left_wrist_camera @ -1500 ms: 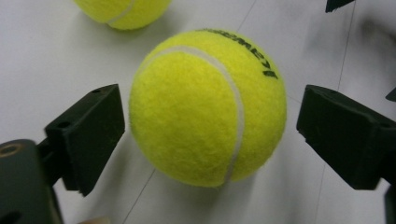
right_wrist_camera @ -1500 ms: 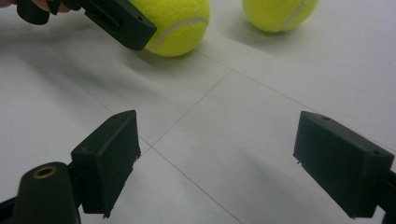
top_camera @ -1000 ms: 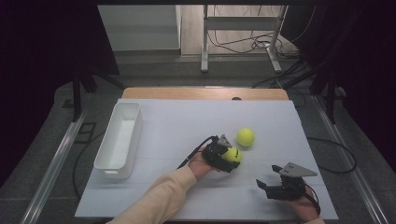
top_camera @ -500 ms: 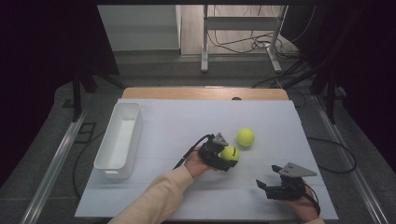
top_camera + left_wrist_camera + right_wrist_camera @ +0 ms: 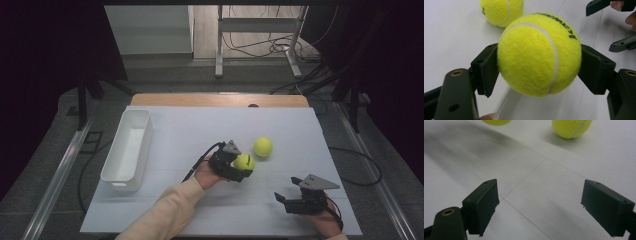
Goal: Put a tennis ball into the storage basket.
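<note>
Firmly clamped in the left gripper (image 5: 239, 167): one tennis ball (image 5: 539, 53), pads pressed on both flanks, held off the white table (image 5: 180, 130). Lay just beyond, a second ball (image 5: 262, 146) (on the surface). Sat well left, a white bin (image 5: 126, 150). Gaped wide and empty, the right gripper (image 5: 546, 207).

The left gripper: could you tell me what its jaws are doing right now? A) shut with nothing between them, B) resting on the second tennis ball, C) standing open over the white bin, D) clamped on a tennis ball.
D: in the left gripper view, the left gripper has a jaw pressed against each side of the tennis ball, while the second tennis ball lies apart on the table.
</note>
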Demonstrator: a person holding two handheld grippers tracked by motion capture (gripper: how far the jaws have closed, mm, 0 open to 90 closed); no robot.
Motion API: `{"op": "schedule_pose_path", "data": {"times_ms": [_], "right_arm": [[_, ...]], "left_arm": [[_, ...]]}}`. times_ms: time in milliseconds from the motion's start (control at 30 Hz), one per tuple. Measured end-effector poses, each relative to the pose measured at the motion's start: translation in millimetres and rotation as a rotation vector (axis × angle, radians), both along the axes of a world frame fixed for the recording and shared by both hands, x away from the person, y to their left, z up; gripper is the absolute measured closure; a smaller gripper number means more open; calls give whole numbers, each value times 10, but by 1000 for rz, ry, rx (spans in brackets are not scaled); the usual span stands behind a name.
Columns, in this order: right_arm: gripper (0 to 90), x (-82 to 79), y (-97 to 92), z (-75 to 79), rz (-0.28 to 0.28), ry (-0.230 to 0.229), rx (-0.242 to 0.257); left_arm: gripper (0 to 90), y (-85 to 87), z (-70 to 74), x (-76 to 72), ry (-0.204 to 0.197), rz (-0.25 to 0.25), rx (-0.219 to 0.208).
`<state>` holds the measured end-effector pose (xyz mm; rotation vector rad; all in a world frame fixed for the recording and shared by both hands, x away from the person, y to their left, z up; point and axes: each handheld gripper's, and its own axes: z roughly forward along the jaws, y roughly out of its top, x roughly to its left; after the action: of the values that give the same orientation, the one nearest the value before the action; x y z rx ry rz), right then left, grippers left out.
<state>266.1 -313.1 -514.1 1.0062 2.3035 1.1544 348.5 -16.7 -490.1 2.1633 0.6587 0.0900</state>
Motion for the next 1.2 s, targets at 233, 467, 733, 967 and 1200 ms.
{"op": "schedule_pose_path", "data": {"times_ms": [233,467,733,967,1200], "right_arm": [[149,3,-3,-5,-3,-1,0],[149,-1,1,-2,2,-4,-3],[149,0,-2,0,1,-5,-4],[149,-2,-3,2,0,-7,-4],[149,-2,-1,0,2,-7,-2]], "left_arm": [[254,91,63,-26,-12,9,-12],[254,182,108,-34,-21,20,-23],[255,261,144,-37,-23,36,-37],[254,311,184,-53,-31,38,-44],[255,397,238,-46,-35,56,-61]]}}
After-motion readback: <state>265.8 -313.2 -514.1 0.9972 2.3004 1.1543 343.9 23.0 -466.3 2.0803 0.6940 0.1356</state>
